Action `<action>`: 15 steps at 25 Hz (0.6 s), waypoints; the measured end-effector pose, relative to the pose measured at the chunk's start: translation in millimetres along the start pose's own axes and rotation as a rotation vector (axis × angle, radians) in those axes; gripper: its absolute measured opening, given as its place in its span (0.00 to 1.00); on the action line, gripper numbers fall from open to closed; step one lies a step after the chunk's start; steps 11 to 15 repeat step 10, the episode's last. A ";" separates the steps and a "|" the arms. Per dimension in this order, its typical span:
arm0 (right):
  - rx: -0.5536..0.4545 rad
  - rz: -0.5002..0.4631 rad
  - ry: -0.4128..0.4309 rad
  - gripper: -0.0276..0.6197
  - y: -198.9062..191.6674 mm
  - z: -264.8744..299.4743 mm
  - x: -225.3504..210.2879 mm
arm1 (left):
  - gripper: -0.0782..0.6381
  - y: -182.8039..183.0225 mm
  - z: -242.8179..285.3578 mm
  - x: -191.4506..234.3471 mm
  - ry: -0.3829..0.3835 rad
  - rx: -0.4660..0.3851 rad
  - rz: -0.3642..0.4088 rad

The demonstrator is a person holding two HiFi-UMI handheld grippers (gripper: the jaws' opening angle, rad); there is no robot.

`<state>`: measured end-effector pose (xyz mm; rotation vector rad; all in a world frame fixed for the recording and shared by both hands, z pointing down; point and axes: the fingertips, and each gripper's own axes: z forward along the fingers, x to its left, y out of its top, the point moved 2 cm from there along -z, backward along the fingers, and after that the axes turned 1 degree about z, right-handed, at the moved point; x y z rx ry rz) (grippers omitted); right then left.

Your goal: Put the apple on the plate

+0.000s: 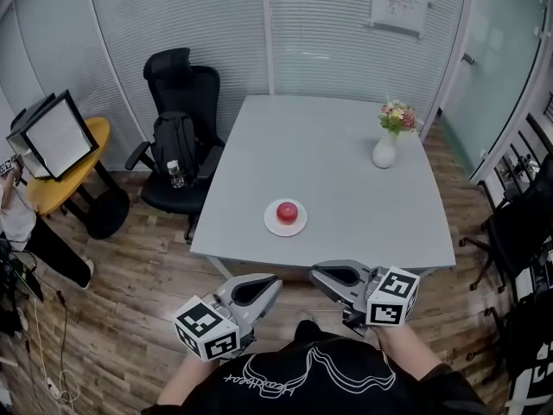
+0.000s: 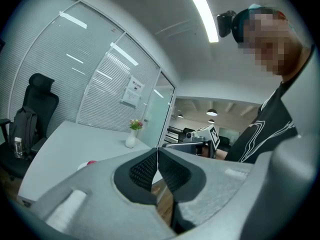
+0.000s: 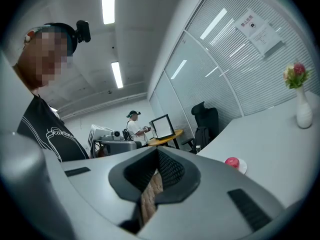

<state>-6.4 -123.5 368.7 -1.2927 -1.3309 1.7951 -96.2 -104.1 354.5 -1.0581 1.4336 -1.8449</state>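
Observation:
A red apple (image 1: 287, 212) sits on a small white plate (image 1: 273, 224) near the front edge of the grey table (image 1: 363, 206). Both grippers hang below that edge, close to the person's chest and well short of the plate. My left gripper (image 1: 276, 281) and right gripper (image 1: 314, 273) point tip to tip, a small gap apart, both shut and empty. In the left gripper view the closed jaw tips (image 2: 157, 149) face the right gripper (image 2: 202, 136), and the apple (image 2: 92, 162) peeks over the left jaw. The right gripper view shows its tips (image 3: 159, 149) meeting, with the apple (image 3: 231, 161) and plate (image 3: 242, 167) to the right.
A white vase of flowers (image 1: 386, 148) stands at the table's far right. A black office chair with a backpack (image 1: 177, 137) is at the table's left side, beyond it a yellow round table (image 1: 69, 167) with a screen. Another dark chair (image 1: 510, 227) stands right. A person (image 3: 133, 127) stands far back.

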 end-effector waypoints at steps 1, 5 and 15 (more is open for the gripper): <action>0.001 -0.002 -0.002 0.06 0.0 -1.7 -0.2 | 0.13 0.2 1.4 -1.2 0.001 -0.002 0.002; 0.003 -0.010 -0.007 0.06 -2.7 -6.4 4.7 | 0.13 -0.9 3.2 -7.9 0.004 0.002 -0.014; 0.001 -0.009 -0.005 0.06 -6.4 -6.8 12.6 | 0.13 0.2 -4.9 -13.0 0.000 0.005 -0.030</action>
